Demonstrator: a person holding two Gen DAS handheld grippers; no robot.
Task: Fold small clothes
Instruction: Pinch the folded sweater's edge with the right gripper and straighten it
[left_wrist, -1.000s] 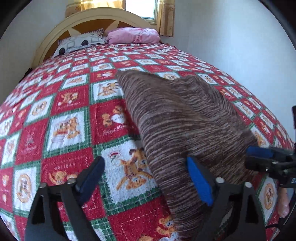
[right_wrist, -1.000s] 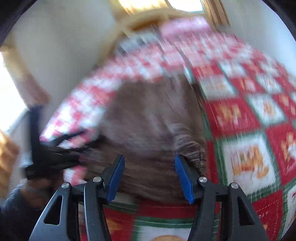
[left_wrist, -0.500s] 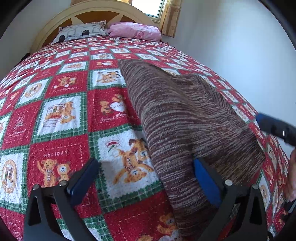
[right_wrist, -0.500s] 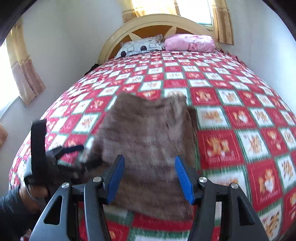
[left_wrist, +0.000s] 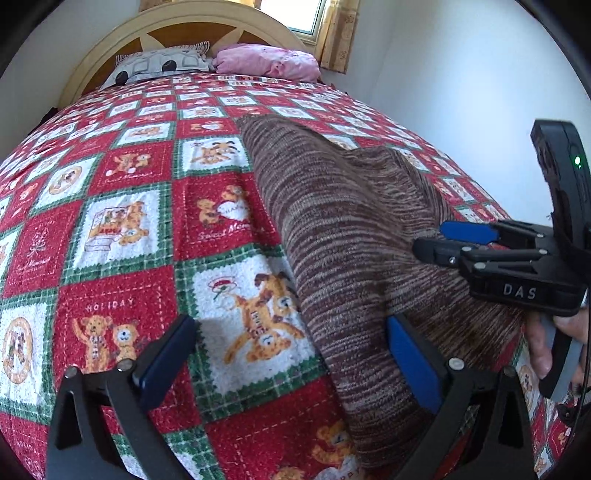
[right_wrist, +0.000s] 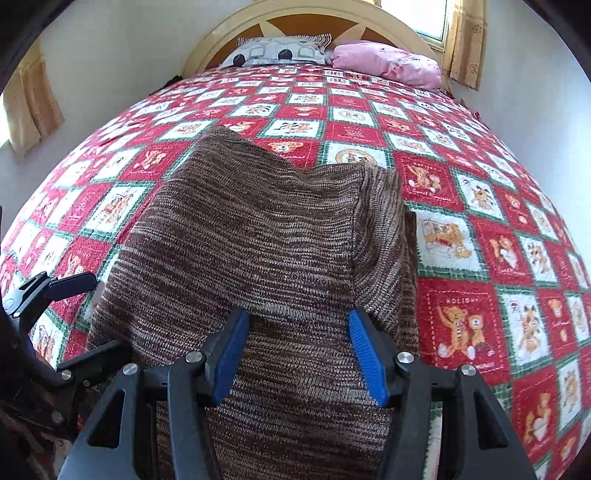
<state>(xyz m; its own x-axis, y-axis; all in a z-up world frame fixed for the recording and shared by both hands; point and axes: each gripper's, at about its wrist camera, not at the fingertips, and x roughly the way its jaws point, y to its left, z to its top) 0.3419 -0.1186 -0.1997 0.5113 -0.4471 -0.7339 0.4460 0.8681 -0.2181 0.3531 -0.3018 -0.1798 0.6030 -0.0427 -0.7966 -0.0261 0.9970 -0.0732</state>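
Observation:
A brown striped knit garment (left_wrist: 351, 236) lies partly folded on the red, white and green teddy-bear bedspread (left_wrist: 122, 229), with one flap turned over its right side (right_wrist: 376, 229). My left gripper (left_wrist: 291, 354) is open wide above the garment's near left edge. One pad is over the bedspread, the other over the knit, and nothing is held. My right gripper (right_wrist: 297, 354) is open just above the near part of the garment (right_wrist: 258, 229), with only flat fabric below its pads. From the left wrist it shows as the right gripper (left_wrist: 443, 242) over the garment's right edge, held by a hand (left_wrist: 554, 343).
A patterned grey pillow (right_wrist: 280, 50) and a pink pillow (right_wrist: 388, 62) lie by the cream headboard (left_wrist: 177, 18). White walls stand close on both sides, with curtains (right_wrist: 465, 40) by the window. The left gripper (right_wrist: 83, 319) shows at the garment's left edge.
The right gripper has swung in over the garment's near right part and rolled level. The left gripper's jaws have widened a little and it has stayed in place.

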